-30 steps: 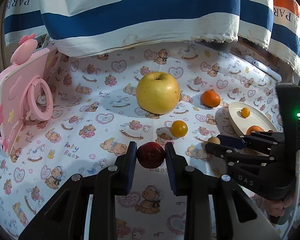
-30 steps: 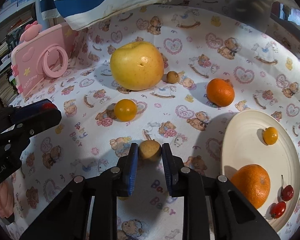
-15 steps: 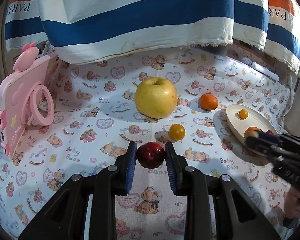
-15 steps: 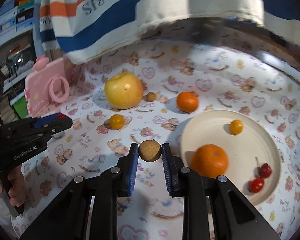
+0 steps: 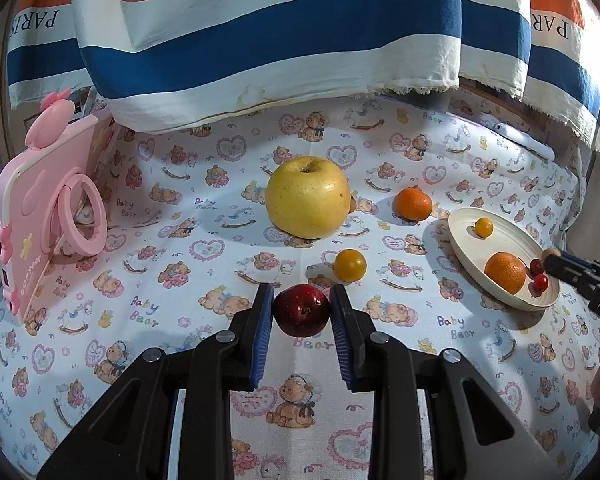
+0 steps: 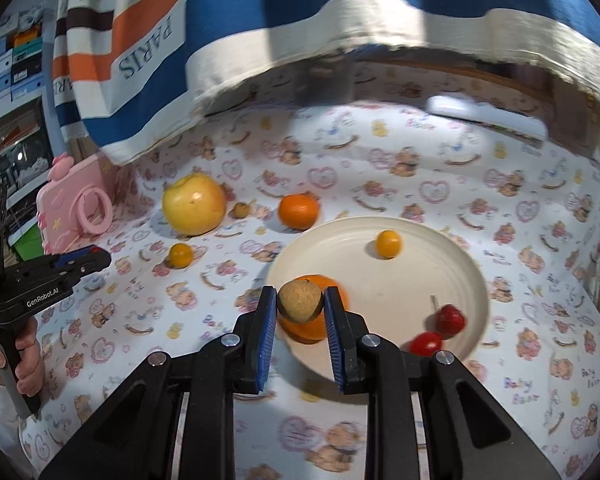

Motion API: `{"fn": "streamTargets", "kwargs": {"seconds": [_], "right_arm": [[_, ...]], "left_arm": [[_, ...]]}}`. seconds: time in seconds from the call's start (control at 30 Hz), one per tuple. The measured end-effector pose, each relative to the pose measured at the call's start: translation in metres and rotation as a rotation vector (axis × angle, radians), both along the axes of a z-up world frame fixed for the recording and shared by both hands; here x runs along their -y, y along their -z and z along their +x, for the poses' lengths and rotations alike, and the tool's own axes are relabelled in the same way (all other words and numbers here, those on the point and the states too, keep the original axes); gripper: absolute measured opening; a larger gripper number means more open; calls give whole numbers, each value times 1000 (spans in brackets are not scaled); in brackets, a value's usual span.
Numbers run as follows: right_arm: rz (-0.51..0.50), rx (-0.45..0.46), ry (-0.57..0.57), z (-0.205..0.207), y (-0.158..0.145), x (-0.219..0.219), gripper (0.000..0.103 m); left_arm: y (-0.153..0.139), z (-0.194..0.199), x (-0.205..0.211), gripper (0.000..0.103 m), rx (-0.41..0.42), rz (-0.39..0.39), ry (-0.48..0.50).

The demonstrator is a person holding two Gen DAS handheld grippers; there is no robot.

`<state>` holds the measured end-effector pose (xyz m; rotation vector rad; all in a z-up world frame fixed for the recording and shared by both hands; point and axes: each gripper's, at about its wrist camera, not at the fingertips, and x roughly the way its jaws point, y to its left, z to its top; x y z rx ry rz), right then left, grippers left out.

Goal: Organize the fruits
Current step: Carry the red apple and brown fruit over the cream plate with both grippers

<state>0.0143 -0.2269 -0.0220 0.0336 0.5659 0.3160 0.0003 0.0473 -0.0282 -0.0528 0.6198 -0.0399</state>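
Note:
My left gripper (image 5: 301,311) is shut on a dark red fruit (image 5: 302,309), held above the bear-print cloth. My right gripper (image 6: 300,304) is shut on a small tan round fruit (image 6: 300,301), held over the near left rim of the cream plate (image 6: 420,264). The plate holds an orange (image 6: 314,322), a small yellow fruit (image 6: 388,243) and two red cherries (image 6: 440,328). On the cloth lie a big yellow apple (image 5: 308,202), an orange (image 5: 413,203) and a small yellow fruit (image 5: 350,265). In the left wrist view the plate (image 5: 466,252) is at the right.
A pink tablet case with a ring stand (image 5: 40,232) leans at the left. A striped PARIS cloth (image 5: 280,40) hangs low over the back. A small tan fruit (image 6: 242,209) lies by the apple. The person's hand (image 6: 24,360) holds the left gripper.
My right gripper lifted the tan fruit off the cloth and carried it right, over the plate's rim. My left gripper rose a little with the red fruit.

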Motion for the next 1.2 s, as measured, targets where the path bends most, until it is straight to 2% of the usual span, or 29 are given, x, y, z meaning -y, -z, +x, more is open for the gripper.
{"fn": "streamTargets", "kwargs": {"seconds": [0.1, 0.27, 0.5, 0.6, 0.67, 0.83, 1.03, 1.2], "right_arm": [[14, 13, 37, 0, -2, 11, 25], [-19, 19, 83, 3, -2, 17, 25], [-43, -144, 157, 22, 17, 28, 25], [-34, -168, 151, 25, 21, 30, 25], [-29, -174, 144, 25, 22, 30, 25], [-24, -178, 134, 26, 21, 29, 25], [-26, -205, 134, 30, 27, 29, 25], [-31, -217, 118, 30, 30, 24, 25]], "left_arm": [[-1, -1, 2, 28, 4, 6, 8], [-1, -1, 1, 28, 2, 1, 5], [0, -2, 5, 28, -16, 4, 39], [-7, -4, 6, 28, -12, -47, 70], [-11, -3, 12, 28, -10, -37, 80], [-24, 7, 38, 28, -16, 21, 133], [-44, 24, 82, 28, -14, 50, 226], [-49, 40, 124, 28, -25, 62, 303]]}}
